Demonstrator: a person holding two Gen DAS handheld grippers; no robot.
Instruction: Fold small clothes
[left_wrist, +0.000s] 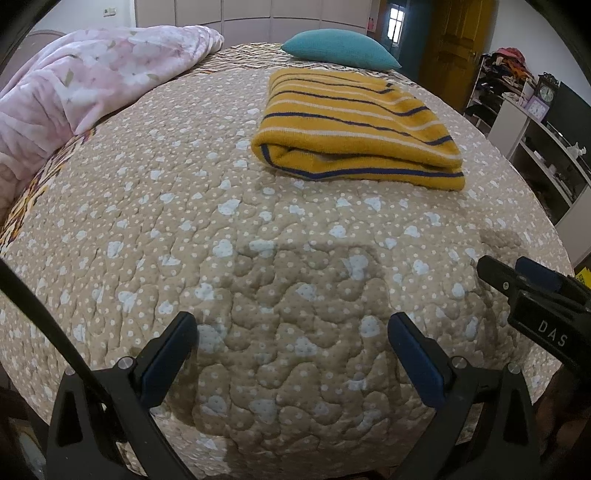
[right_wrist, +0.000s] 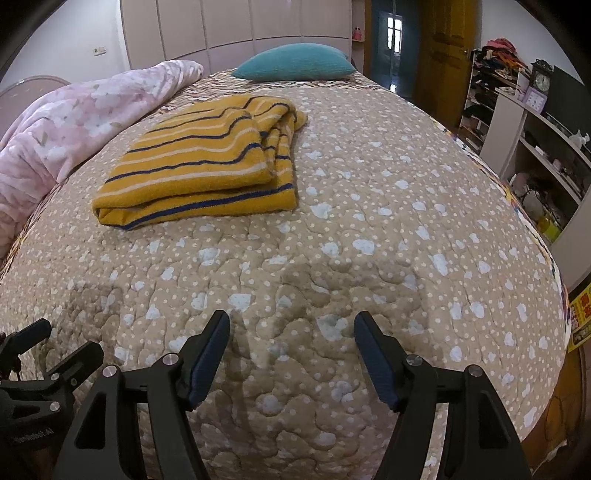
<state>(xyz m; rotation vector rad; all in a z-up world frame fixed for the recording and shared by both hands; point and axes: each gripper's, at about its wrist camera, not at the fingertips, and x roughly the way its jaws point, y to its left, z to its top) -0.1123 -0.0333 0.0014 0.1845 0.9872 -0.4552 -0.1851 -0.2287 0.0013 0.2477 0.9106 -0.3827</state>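
A yellow garment with dark blue and white stripes (left_wrist: 354, 125) lies folded into a flat stack on the beige quilted bedspread (left_wrist: 207, 229); the right wrist view shows the same garment (right_wrist: 199, 173) at the upper left. My left gripper (left_wrist: 291, 325) hangs open over bare quilt, well short of the garment, with nothing between its fingers. My right gripper (right_wrist: 291, 325) is also open and empty over the quilt, nearer the bed's front edge. In the left wrist view the right gripper (left_wrist: 513, 273) shows at the right edge.
A pink floral blanket (left_wrist: 74, 85) is bunched along the bed's left side. A teal pillow (left_wrist: 340, 48) lies at the head of the bed. Shelves with a clock and clutter (right_wrist: 532, 122) stand right of the bed, beside a yellow door (right_wrist: 443, 44).
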